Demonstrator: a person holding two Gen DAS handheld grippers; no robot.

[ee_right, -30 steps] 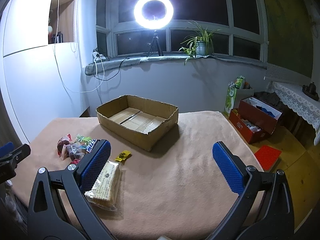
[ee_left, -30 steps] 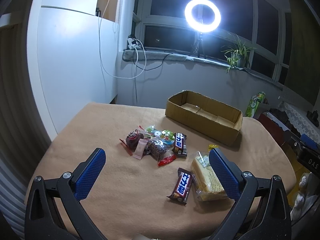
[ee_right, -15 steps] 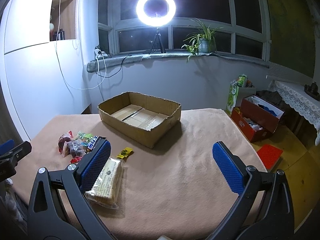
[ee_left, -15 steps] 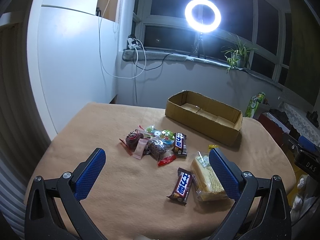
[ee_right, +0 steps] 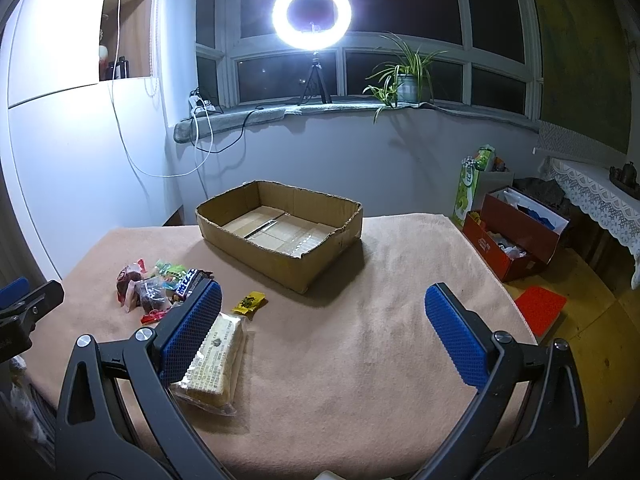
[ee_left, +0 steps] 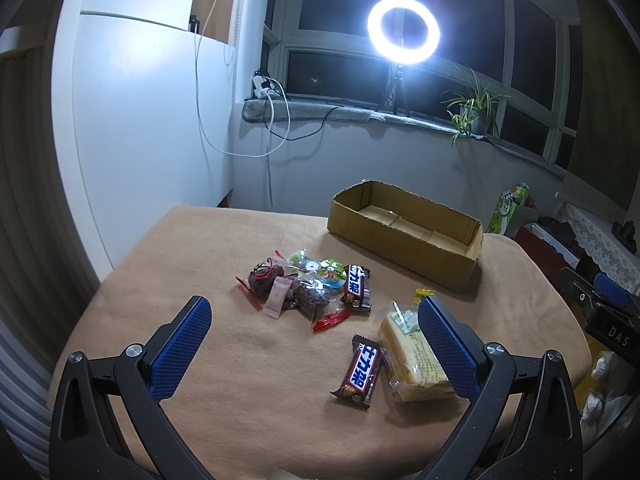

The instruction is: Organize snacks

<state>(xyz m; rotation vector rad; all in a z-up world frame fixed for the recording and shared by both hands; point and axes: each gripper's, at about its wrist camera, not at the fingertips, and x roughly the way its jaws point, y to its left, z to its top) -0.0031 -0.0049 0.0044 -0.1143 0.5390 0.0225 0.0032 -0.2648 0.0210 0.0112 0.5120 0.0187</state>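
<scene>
While nothing is boxed yet, left gripper (ee_left: 314,334) and right gripper (ee_right: 324,322) hover wide open, empty; next: grab near wafer pack (ee_right: 212,360), drop into far cardboard box (ee_right: 280,258).

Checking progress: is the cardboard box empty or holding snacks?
Empty: the cardboard box shows only bare floor flaps in both views.

**Snacks loose on the cloth, box open behind**

We see an open cardboard box (ee_right: 280,236), flaps gone, at the frame's centre in the right wrist view, nothing inside. Left of it lies a cluster of small wrapped sweets (ee_left: 304,288) with a brown chocolate bar (ee_left: 357,288) at its right edge. Lower, a second chocolate bar (ee_left: 360,370) lies just beside a clear-wrapped wafer pack (ee_left: 412,356). A small yellow candy (ee_right: 250,303) lies apart, near the box.
</scene>
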